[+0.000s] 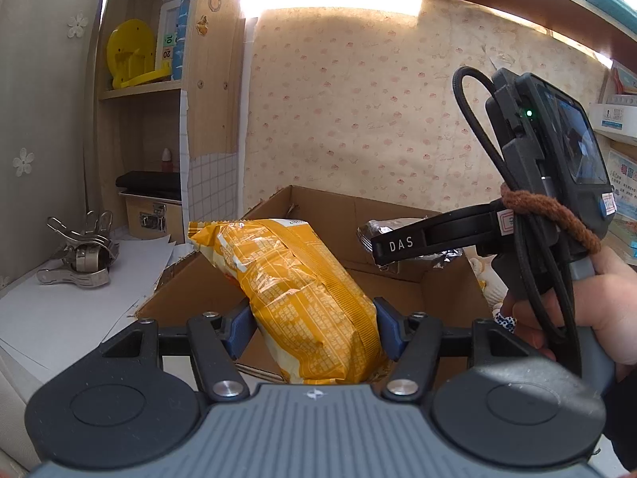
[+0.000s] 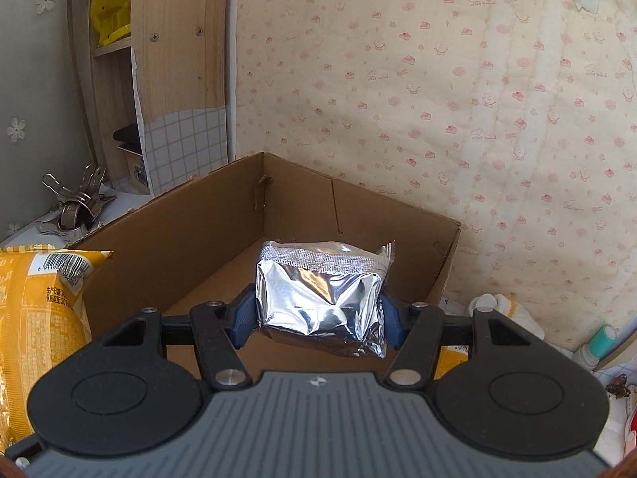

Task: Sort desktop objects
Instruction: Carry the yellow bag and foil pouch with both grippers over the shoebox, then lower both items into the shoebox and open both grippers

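Orange snack bag (image 1: 302, 302) is clamped between the blue pads of the left gripper (image 1: 314, 330), raised over the near edge of an open cardboard box (image 1: 398, 215). Beside it, the right gripper (image 2: 318, 320) pinches a silver foil packet (image 2: 322, 290) above the same box; metal clips (image 1: 79, 255) lie on the desk nearby.
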Tool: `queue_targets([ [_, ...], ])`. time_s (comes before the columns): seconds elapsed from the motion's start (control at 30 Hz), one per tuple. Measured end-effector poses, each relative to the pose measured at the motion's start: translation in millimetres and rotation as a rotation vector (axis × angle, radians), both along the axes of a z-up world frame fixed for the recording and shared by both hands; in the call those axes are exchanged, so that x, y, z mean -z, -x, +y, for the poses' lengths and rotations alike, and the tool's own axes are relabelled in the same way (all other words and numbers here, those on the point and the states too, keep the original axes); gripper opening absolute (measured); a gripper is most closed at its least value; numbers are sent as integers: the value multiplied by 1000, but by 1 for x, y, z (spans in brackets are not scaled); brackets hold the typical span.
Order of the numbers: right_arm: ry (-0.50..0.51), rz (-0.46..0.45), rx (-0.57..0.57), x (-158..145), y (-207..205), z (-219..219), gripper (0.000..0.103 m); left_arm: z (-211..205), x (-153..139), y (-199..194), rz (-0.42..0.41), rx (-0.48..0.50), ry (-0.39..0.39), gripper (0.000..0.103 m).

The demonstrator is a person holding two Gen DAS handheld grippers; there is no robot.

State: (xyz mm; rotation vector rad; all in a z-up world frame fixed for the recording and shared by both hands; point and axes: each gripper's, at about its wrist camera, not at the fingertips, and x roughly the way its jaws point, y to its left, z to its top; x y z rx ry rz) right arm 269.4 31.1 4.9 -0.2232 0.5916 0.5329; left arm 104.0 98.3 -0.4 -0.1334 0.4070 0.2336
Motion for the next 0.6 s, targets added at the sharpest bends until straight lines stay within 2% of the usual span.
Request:
queue_targets([
  [0.47,17,25,-6,7,-5,6,61,0,1,-5,16,-4,2,65],
  [0.6,21,24,-7,9,-6,7,64,0,3,-6,25,-10,2,65],
])
